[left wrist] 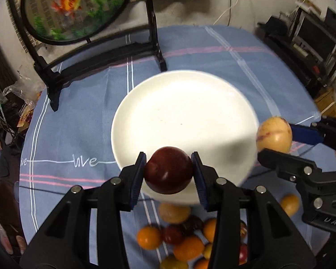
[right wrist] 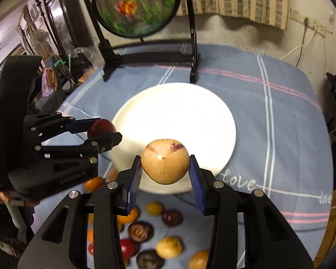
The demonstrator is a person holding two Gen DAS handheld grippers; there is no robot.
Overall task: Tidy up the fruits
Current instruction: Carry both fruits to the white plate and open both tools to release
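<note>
While both views are motion-blurred at the edges, the grips read clearly: left gripper (left wrist: 169,171) has its blue pads clamped on a dark red fruit (left wrist: 168,170), right gripper (right wrist: 165,164) has its pads clamped on a tan fruit (right wrist: 165,161). Red fruit is smooth, glossy, near-round, held over the near rim of the plate (left wrist: 183,103), clear of its surface. Tan fruit is matte, egg-shaped, with purple streaks near the top, also held over the plate's near edge. From the right wrist, the red fruit (right wrist: 102,129) is half hidden behind the left gripper's (right wrist: 105,132) fingers; from the left wrist, the tan fruit (left wrist: 274,134) sits between the right gripper's (left wrist: 277,139) fingers, lower part covered. Plate is white, bare, on a blue striped cloth (left wrist: 78,123). Loose pile of fruit (left wrist: 181,235) lies on the cloth near the cameras: orange, yellow, dark purple pieces, partly blocked by the gripper bodies and cut off at the frame bottom, so no count possible. Round framed fish picture (left wrist: 78,9) on a black stand at the far table edge is too blurred for detail. Clutter beyond the table is unreadable.
</note>
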